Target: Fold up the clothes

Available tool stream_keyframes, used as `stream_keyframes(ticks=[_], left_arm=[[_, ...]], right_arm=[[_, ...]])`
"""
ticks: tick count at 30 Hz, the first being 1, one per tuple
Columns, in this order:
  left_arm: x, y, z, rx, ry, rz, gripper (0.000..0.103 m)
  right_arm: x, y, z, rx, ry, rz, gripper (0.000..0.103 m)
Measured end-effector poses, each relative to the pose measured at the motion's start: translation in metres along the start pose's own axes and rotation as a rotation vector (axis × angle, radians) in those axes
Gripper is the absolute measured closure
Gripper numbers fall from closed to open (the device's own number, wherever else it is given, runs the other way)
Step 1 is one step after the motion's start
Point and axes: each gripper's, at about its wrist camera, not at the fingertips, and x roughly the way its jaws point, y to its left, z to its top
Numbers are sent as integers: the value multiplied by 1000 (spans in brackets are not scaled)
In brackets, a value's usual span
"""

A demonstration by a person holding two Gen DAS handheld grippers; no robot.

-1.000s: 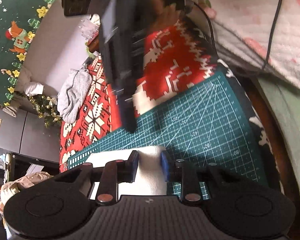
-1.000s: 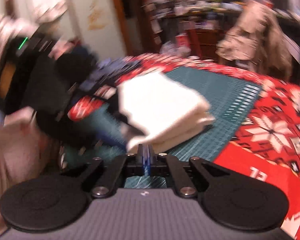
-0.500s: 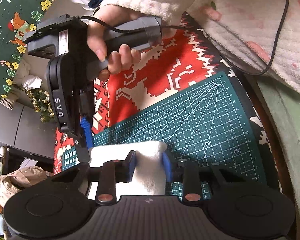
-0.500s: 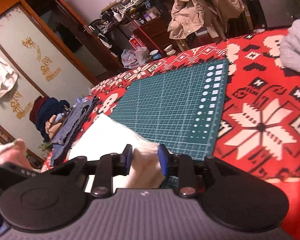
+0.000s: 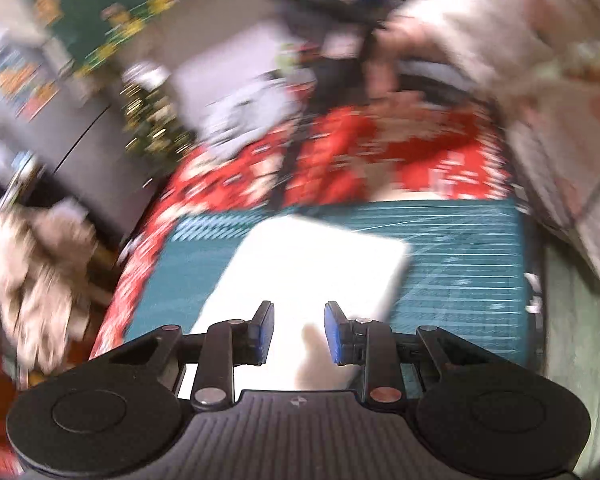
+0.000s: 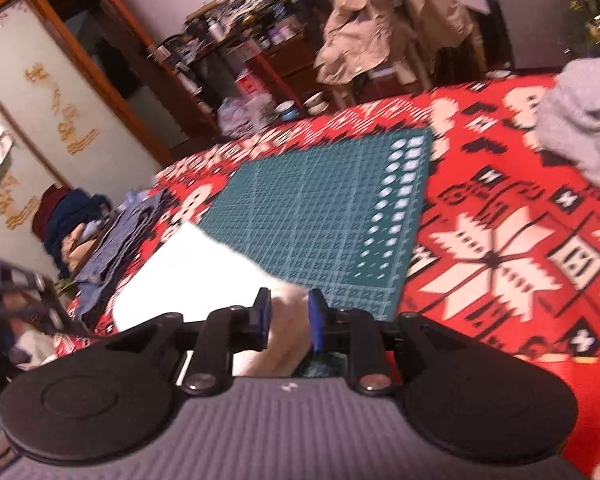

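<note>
Room, background items as seen ahead of the gripper. Counter cover: red patterned cloth (image 6: 496, 248) with white snowflake motifs. Green gridded cutting mat (image 6: 332, 208) lies on it, straight ahead. Far left: pale sliding panels (image 6: 40, 120) with gold characters, framed in reddish wood. Far centre: dark wooden shelving (image 6: 236, 40), crowded with bottles and cups. Beige coat (image 6: 380, 28) draped over a chair beyond. Light: warm, indoor.
</note>
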Motion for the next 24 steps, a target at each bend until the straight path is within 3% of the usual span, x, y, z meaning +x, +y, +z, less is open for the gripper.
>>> stream_keyframes(ticks=[2,4,6,11,14,18,22,24], left_arm=[[4,24,-6,-88,12,48,79],[18,45,-10,-192,18,47,92],[37,61,-14,-284,17,32,94],[73,72,-20,-348,40,23,97],[79,81,-39,-382,71,24,98],[69,112,-61,-551,57,17,98],[55,131,-85,-699,47,8,97],[45,136,-97,-789,34,-12,98]], right_arm=[[-7,13,2,-69,-33,-70,89],[-12,35,2,-138,-61,-59,91],[-5,60,2,-211,-60,-36,91],[36,108,-6,-378,-4,-50,92],[49,103,-5,-380,11,-90,91],[44,83,2,-313,21,-131,94],[18,78,4,-290,14,-148,90],[5,77,2,-266,35,-141,81]])
